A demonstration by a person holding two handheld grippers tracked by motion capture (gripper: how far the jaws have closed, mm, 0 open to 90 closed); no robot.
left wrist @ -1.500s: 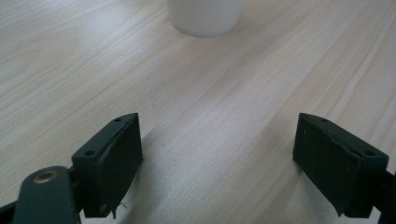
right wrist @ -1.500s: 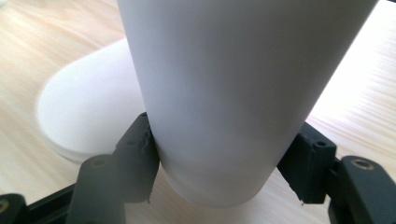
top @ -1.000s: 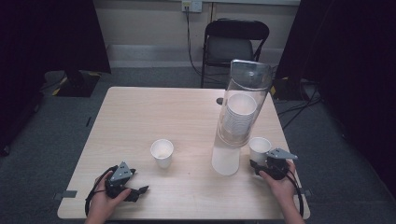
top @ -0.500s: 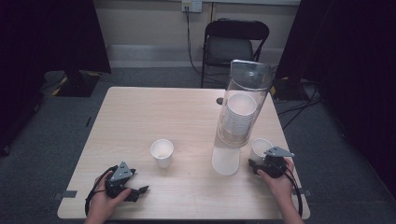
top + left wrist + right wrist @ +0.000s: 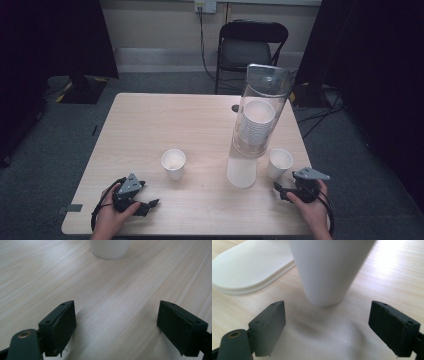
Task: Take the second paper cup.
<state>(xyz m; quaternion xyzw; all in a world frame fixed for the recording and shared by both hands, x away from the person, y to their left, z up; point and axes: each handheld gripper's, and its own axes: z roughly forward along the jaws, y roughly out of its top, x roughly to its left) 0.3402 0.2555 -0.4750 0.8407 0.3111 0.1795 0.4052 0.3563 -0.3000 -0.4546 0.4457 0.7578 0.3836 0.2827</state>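
At 5 o'clock on surface (image 5: 200, 125): right gripper (image 5: 285, 189), fingers spread wide, empty, just behind upright paper cup (image 5: 279, 163). At 7 o'clock: left gripper (image 5: 147, 205), fingers also apart, empty.

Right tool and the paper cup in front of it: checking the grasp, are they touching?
Apart. The right gripper view shows the right tool open, bare table between its jaws and the paper cup.

White paper cup (image 5: 279, 163), upright and empty, on the tabletop (image 5: 150, 130) just beside the dispenser base (image 5: 241, 172), near the right edge.
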